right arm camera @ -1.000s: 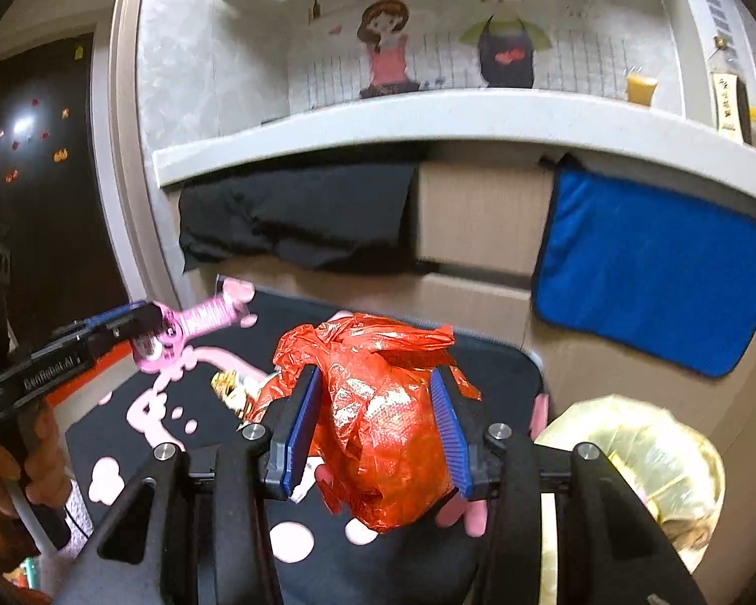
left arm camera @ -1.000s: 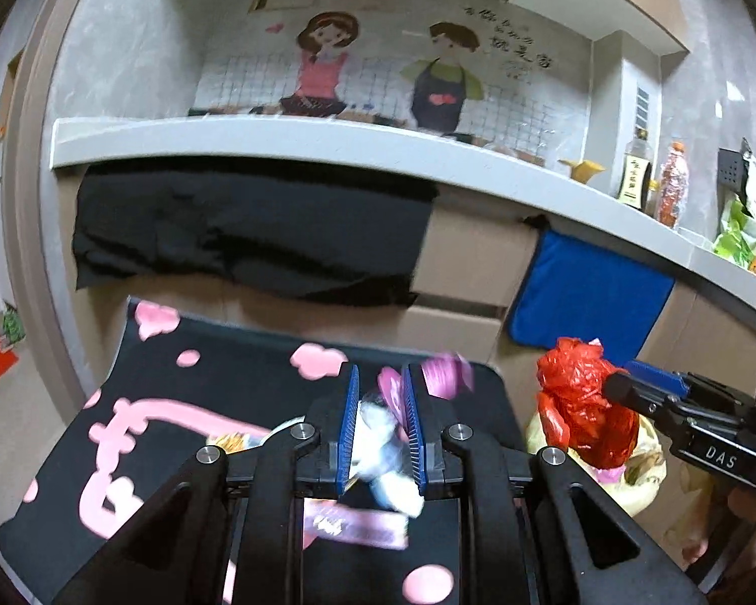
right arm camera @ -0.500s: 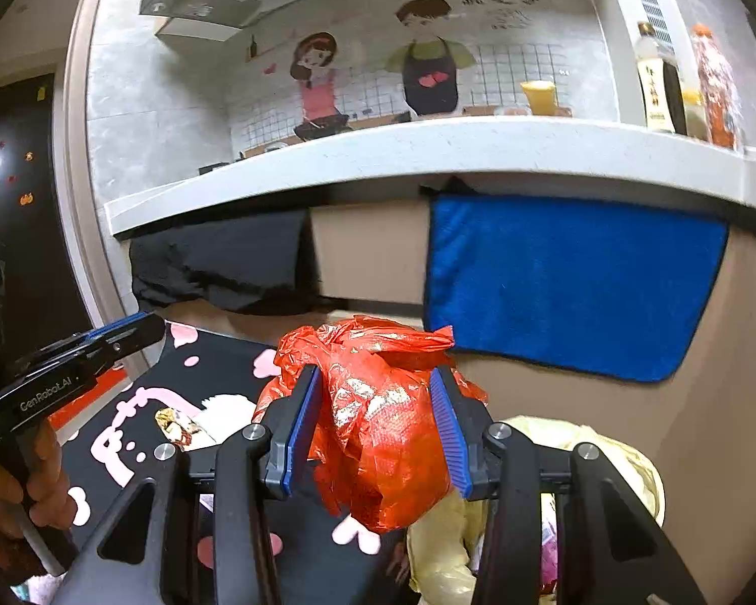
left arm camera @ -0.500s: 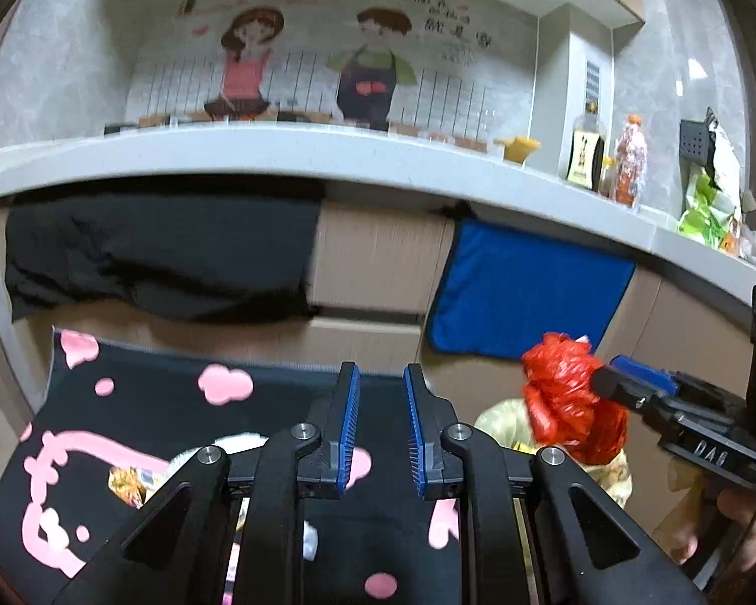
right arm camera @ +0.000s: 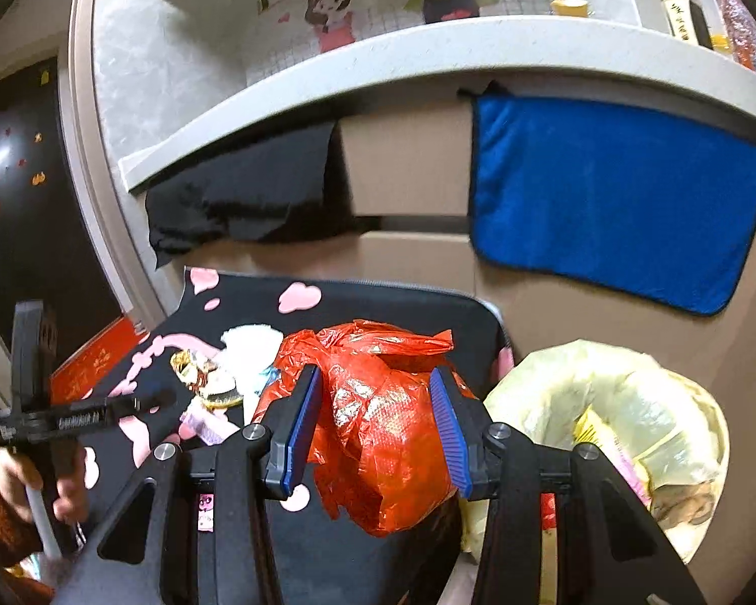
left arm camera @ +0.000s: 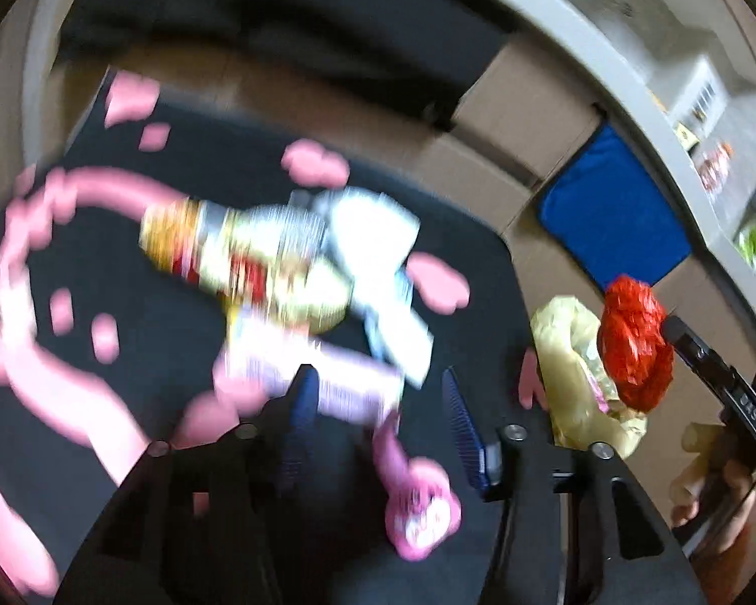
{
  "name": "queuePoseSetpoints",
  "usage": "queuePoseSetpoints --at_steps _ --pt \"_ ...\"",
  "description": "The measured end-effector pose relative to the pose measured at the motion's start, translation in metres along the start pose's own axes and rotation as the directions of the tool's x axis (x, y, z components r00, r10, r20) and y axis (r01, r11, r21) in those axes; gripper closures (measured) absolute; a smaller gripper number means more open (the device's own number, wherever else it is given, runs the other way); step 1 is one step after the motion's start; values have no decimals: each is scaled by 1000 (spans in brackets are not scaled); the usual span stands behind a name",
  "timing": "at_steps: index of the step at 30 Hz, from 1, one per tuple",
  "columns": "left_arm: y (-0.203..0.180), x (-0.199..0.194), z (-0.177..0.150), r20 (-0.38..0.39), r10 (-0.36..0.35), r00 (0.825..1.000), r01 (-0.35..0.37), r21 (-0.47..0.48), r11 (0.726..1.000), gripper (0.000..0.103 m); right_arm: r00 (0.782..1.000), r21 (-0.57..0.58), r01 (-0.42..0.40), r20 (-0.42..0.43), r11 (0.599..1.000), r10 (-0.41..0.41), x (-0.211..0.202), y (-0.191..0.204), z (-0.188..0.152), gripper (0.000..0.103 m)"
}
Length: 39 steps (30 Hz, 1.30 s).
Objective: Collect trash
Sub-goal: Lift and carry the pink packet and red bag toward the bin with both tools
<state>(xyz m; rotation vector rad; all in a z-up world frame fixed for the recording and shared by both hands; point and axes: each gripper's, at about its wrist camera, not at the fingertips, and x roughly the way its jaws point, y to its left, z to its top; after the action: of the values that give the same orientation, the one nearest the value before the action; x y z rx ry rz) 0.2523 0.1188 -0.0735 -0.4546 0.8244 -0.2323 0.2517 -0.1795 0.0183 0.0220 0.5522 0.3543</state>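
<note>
- Between the blue pads of the right gripper (right arm camera: 375,423): crumpled red plastic bag (right arm camera: 383,433), clamped, long axis roughly vertical, loose tail hanging toward 6 o'clock.
- At 3 o'clock of it, just beside: pale yellow bag-lined trash bin (right arm camera: 630,403), mouth open, wrappers inside.
- Left gripper (left arm camera: 378,418): jaws have just been opening and stand apart; a pink-and-lilac wrapper (left arm camera: 327,383) lies between them, untouched by the pads as far as the blur lets me tell.
- On the black cloth with pink shapes (left arm camera: 151,302), at 11 o'clock of the left gripper: pile of snack wrappers and white tissue (left arm camera: 297,262), blurred, long axis running 10 to 4 o'clock.
- Behind: blue towel (right arm camera: 615,212) and black cloth (right arm camera: 247,191) hanging from the grey counter edge (right arm camera: 428,55).
</note>
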Motion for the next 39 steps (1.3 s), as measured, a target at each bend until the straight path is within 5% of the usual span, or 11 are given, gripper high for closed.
queuePoseSetpoints --at_steps 10,13,20,28,39 --pt "-29 24 -64 -82 112 990 -112 -1 994 49 999 58 44 -15 997 -43 -5 -18 -14 62" --pt "-39 30 -67 -43 153 987 -152 23 988 52 999 62 51 -19 997 -50 -9 -20 -18 62" --pt "-53 26 -67 24 199 980 -201 128 971 88 998 77 57 -24 995 -56 -17 -26 -28 62" --pt "-49 -10 -52 117 196 974 -212 150 966 91 1000 68 25 8 997 -25 -22 -12 -23 62" --pt "-71 -62 10 353 188 917 -281 235 931 91 999 15 1 53 1000 -2 -21 17 3 62"
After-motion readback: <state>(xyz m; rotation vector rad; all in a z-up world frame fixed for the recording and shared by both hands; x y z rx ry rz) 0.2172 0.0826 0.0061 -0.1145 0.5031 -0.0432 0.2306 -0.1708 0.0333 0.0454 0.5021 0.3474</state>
